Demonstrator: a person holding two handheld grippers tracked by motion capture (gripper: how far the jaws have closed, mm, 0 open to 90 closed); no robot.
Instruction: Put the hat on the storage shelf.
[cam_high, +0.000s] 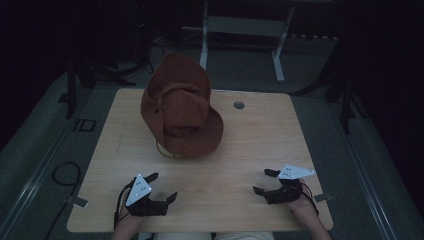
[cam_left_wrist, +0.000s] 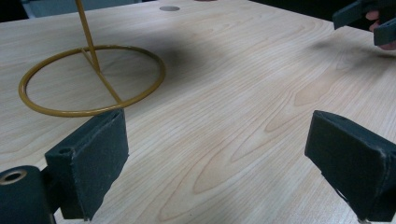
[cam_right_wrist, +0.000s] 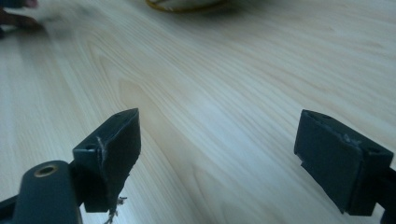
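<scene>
Hat, brown and floppy, sits on a gold wire stand around 12 o'clock of the wooden table. Left gripper at 7 o'clock and right gripper at 5 o'clock both rest spread wide, holding nothing, well apart from it.

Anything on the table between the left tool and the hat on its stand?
Nothing visible. Bare wood table lies between the open left tool and the brown hat on its gold wire stand.
</scene>
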